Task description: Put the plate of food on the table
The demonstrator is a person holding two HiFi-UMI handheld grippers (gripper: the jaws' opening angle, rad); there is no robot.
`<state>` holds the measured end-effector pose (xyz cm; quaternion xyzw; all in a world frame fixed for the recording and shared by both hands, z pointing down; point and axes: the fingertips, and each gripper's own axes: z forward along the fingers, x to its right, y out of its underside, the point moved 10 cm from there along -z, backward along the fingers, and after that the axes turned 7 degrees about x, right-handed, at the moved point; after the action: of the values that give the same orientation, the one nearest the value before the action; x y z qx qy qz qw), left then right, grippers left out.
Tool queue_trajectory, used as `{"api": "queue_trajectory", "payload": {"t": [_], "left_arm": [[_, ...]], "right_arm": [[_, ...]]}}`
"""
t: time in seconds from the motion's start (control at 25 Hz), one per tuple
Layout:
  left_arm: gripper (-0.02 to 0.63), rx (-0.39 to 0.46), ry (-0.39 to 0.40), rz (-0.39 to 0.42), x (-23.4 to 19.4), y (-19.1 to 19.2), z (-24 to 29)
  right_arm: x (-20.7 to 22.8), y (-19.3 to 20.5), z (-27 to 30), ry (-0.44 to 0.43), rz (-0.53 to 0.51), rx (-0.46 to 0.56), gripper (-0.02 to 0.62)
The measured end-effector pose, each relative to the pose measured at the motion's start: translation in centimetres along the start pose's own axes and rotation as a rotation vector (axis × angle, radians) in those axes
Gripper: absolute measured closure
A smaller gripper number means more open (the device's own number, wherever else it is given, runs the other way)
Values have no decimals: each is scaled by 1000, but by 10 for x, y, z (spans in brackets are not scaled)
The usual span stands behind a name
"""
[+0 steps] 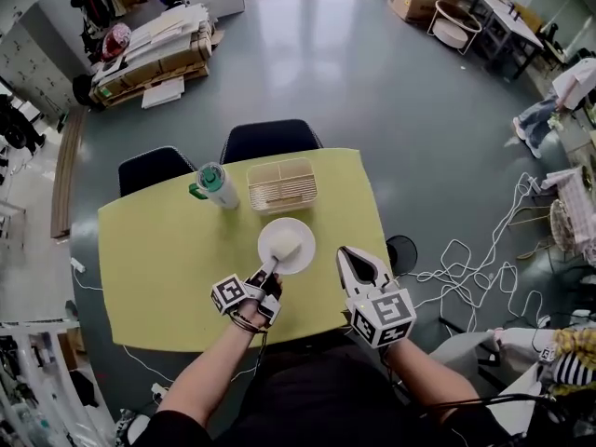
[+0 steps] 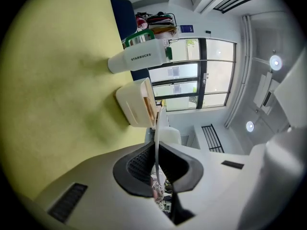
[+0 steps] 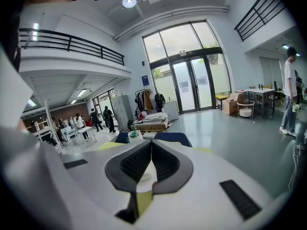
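Note:
A white plate (image 1: 300,251) with a pale block of food (image 1: 284,243) is over the middle of the yellow table (image 1: 158,268). My left gripper (image 1: 270,268) is shut on the plate's near rim. In the left gripper view the plate (image 2: 156,128) shows edge-on as a thin white line pinched between the dark pads, with the food (image 2: 170,135) just beyond it. I cannot tell whether the plate touches the tabletop. My right gripper (image 1: 346,254) hovers to the plate's right, and its jaws (image 3: 151,145) are shut with nothing between them.
A white tumbler with a green lid (image 1: 216,184) and a cream slatted box (image 1: 281,184) stand at the table's far edge. Two dark chairs (image 1: 270,138) sit behind the table. White cables (image 1: 466,268) trail on the floor to the right.

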<state>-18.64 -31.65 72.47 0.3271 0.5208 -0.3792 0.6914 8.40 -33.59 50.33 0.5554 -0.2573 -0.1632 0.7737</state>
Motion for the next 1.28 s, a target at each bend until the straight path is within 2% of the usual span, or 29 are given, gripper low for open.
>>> {"api": "queue_trajectory", "payload": {"t": [0.16,0.32,0.6,0.8,1.28], "left_arm": [[583,-23,-18,1,-42,0,23],[583,-10,-64,-17,-78,-4,43],[583,20,-118,-48,-116,-4,68],[583,40,-159,-59,-130,-3,85],[583,42,-209,-43,-133,-6,102]], "right_arm": [[7,8,-1,1,-5,-25,583],[14,17,-7,11,-2,-49,583],[19,38,-8,32,9,-94,583],[20,45,-4,33,11,-100,583],[20,58,1,28,33,-121,583]]}}
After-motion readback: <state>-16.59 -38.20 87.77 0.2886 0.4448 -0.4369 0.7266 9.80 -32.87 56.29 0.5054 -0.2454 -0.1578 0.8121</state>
